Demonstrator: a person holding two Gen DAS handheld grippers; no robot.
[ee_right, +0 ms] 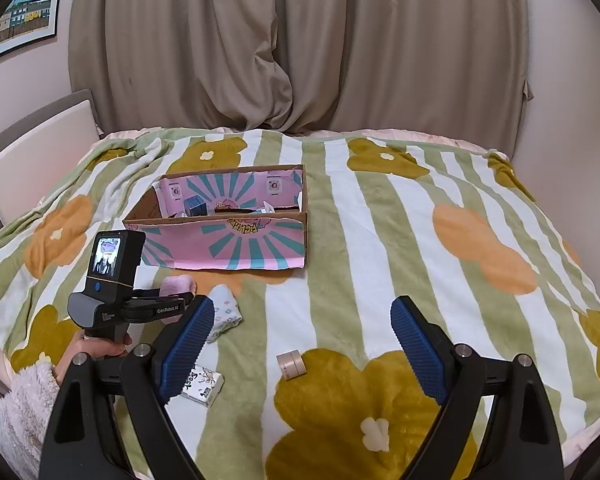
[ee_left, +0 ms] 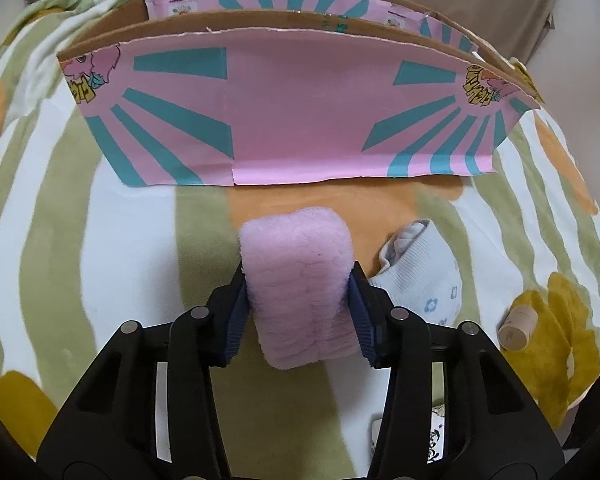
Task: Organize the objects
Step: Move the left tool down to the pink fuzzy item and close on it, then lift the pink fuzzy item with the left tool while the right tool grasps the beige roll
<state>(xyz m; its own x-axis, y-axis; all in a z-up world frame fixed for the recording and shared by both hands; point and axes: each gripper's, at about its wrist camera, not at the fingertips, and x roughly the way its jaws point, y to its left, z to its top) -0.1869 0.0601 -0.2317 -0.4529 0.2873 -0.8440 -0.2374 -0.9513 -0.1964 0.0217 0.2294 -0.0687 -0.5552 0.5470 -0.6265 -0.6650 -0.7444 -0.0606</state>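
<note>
Left gripper (ee_left: 298, 280), pitched steeply down, clamped on fluffy pink rolled cloth (ee_left: 296, 280) on fleece bed blanket (ee_left: 100, 240), cardboard box (ee_left: 292, 120) at 12 o'clock. Right gripper (ee_right: 304, 344): jaws apart, empty.

Setting: home bedroom. Bed (ee_right: 340, 216) covered by a fleece blanket (ee_right: 380, 248) with green stripes and large flower print. Behind the bed: full-length beige curtains (ee_right: 300, 48). Left of the bed: padded headboard (ee_right: 40, 152), with a framed picture (ee_right: 24, 12) on the wall above it.
</note>
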